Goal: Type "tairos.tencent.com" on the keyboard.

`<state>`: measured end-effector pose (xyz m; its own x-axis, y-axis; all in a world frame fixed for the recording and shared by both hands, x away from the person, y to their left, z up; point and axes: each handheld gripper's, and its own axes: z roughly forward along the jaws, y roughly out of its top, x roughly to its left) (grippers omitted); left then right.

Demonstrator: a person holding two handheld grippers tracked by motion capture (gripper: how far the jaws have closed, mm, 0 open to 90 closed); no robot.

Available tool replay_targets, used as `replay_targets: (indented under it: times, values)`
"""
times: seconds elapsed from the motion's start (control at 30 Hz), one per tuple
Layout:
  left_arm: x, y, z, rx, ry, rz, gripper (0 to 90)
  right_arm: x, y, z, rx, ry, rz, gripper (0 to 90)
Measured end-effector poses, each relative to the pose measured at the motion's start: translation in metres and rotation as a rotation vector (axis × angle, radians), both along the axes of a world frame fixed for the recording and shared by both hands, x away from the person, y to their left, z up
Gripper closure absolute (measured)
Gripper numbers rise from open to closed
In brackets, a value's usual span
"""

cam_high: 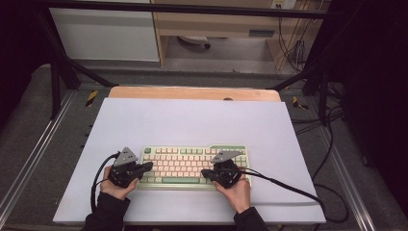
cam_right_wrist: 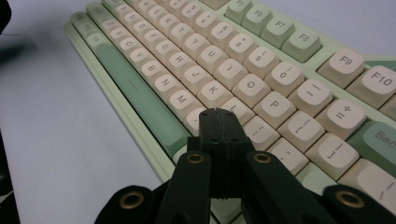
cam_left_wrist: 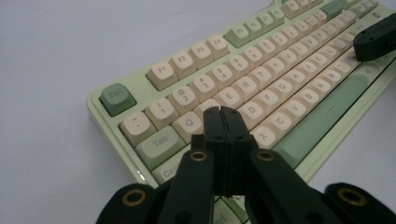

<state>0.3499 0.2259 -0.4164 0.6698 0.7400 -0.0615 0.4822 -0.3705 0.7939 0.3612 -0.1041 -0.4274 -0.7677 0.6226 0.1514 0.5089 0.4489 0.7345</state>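
A pale green keyboard [cam_high: 192,166] with cream and green keys lies on the white mat near the front edge. My left gripper [cam_high: 148,166] hovers at its left end, jaws pressed together with nothing between them. In the left gripper view the left gripper [cam_left_wrist: 220,111] points at the keyboard [cam_left_wrist: 261,84] near the A key. My right gripper [cam_high: 206,173] is over the right part, also shut and empty. In the right gripper view the right gripper [cam_right_wrist: 218,113] sits just above the keyboard [cam_right_wrist: 224,70] by the L key. Whether either tip touches a key I cannot tell.
The white mat [cam_high: 192,120] covers a wooden tabletop [cam_high: 192,93] inside a black metal frame [cam_high: 57,72]. A black cable [cam_high: 288,187] trails right from the right gripper. The other gripper's black tip [cam_left_wrist: 376,39] shows at the upper right of the left gripper view.
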Motion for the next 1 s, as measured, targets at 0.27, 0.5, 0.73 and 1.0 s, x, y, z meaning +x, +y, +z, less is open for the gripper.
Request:
replay_targets:
  times: [0.27, 0.5, 0.73, 1.0]
  values:
    - [0.0, 0.0, 0.0, 0.0, -0.001, 0.0, 90.0, 0.0, 0.0, -0.001, 0.0, 0.0, -0.002, 90.0]
    - [0.0, 0.0, 0.0, 0.0, -0.001, 0.0, 89.9, 0.001, 0.001, -0.003, -0.013, -0.001, 0.002, 90.0]
    - [0.0, 0.0, 0.0, -0.001, -0.001, -0.001, 90.0, 0.0, -0.002, 0.002, -0.003, -0.005, -0.002, 90.0]
    - [-0.001, -0.001, 0.001, -0.004, -0.002, -0.003, 90.0, -0.001, -0.013, 0.01, 0.002, -0.024, -0.018, 90.0]
